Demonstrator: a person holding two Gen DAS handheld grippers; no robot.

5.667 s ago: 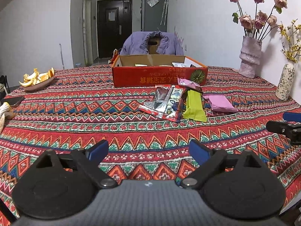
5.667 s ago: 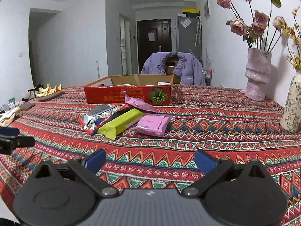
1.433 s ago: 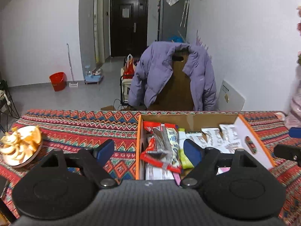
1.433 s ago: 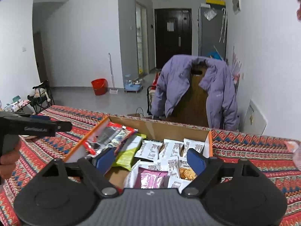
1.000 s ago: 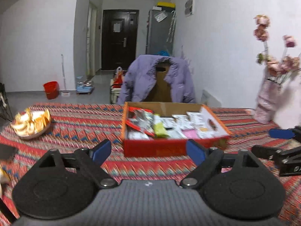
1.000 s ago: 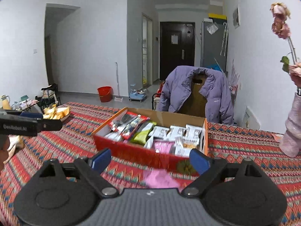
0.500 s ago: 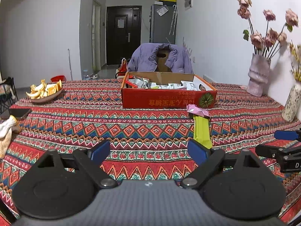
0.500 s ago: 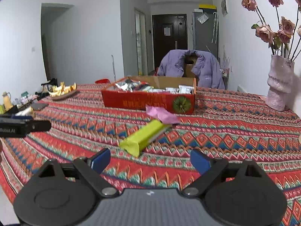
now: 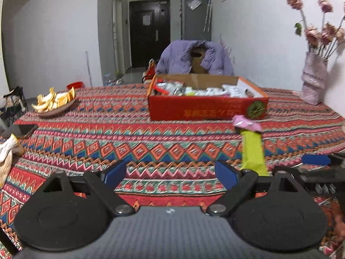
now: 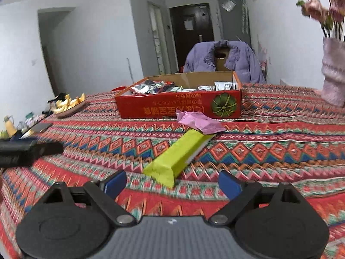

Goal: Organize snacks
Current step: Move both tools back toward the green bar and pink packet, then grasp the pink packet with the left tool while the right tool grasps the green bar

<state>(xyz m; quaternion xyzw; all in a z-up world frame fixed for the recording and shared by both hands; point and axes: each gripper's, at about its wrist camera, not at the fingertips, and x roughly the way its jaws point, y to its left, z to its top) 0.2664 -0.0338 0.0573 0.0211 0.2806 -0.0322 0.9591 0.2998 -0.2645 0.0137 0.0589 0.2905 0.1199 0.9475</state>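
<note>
A red cardboard box [image 9: 207, 108] [image 10: 179, 105] with several snack packets in it stands at the far middle of the table. A lime-green snack bar [image 9: 252, 153] [image 10: 179, 157] lies in front of it, with a pink packet [image 9: 246, 124] [image 10: 200, 122] over its far end. My left gripper [image 9: 170, 173] is open and empty, low over the tablecloth, left of the green bar. My right gripper [image 10: 172, 182] is open and empty, just short of the green bar's near end. Each gripper shows at the edge of the other's view.
A plate of orange peels [image 9: 54, 101] [image 10: 69, 104] sits at the far left. A phone [image 9: 19, 130] and a cloth lie at the left edge. A pink vase with dried roses [image 9: 312, 82] [image 10: 333, 75] stands at the right. A chair with a purple jacket [image 9: 194, 58] is behind the table.
Both grippers drew back from over the box, where packets were left, to the near side. In the last half second both moved forward, the right closing on the green bar.
</note>
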